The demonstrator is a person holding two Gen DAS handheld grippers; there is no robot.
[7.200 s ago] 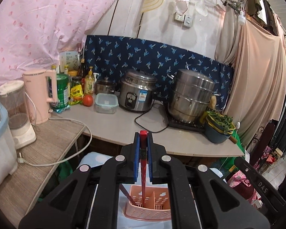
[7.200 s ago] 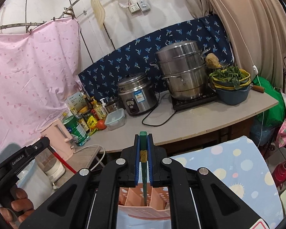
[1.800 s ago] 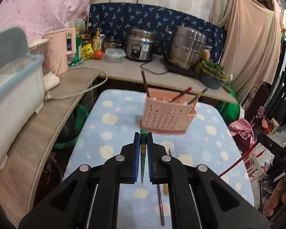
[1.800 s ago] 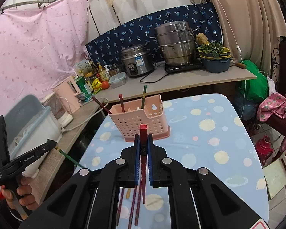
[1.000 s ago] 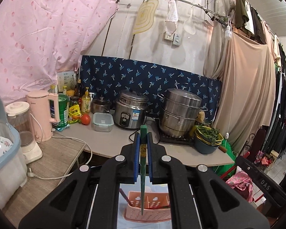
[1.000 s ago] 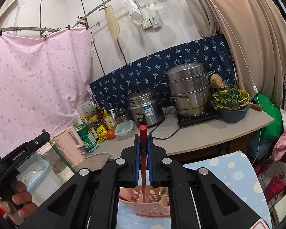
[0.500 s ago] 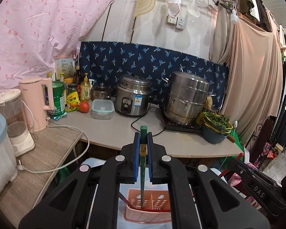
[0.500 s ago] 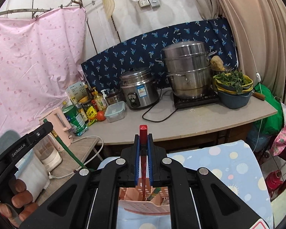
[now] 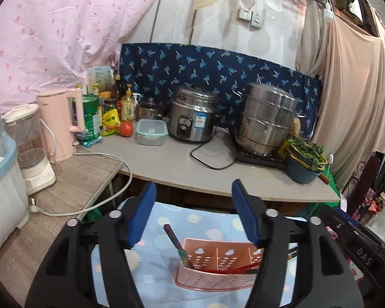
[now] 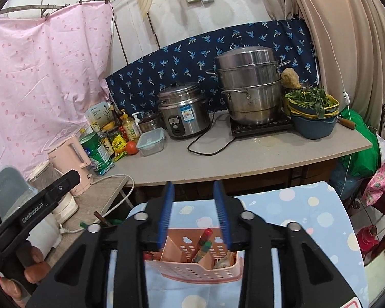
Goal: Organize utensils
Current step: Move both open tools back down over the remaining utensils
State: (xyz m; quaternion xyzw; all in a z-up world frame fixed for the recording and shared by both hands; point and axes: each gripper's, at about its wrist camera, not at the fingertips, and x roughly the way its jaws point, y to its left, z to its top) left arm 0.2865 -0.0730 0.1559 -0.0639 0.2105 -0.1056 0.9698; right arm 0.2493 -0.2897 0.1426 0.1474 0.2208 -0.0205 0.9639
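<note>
Left tongs [image 9: 193, 213] hanging over the pink basket [image 9: 218, 277], jaws spreading apart, nothing between the blue pads [image 9: 141, 213]. Basket sitting on the blue dotted cloth [image 9: 146, 269] of the near tabletop, split into compartments. Dark chopstick [image 9: 173, 236] leaning up and left out of the basket's left end; red chopsticks [image 9: 233, 270] lying slantwise across the inside.

Right tongs [image 10: 193, 211] also over the basket [image 10: 192, 269], jaws parting, nothing pinched between the pads. Red-tipped stick [image 10: 205, 236] and green-tipped stick [image 10: 201, 252] leaning side by side in the middle compartment, just below the pads, apart from them. Something pale bunched in the right compartment, too unclear to tell.

Left-hand tool body showing at the lower left of the right view, gripped by a hand [image 10: 20, 277].

Beyond the cloth, grey tabletop [image 10: 269, 159] carrying a rice cooker [image 10: 183, 113], stacked steel steamer [image 10: 251, 89] on a black hob, blue bowl of greens [image 10: 311, 115], clear lidded box [image 10: 151, 141], tomato [image 10: 131, 147], bottles. Pink kettle [image 9: 60, 123] and blender [image 9: 28, 148] standing on the wood-grain side tabletop, cord trailing toward the edge.
</note>
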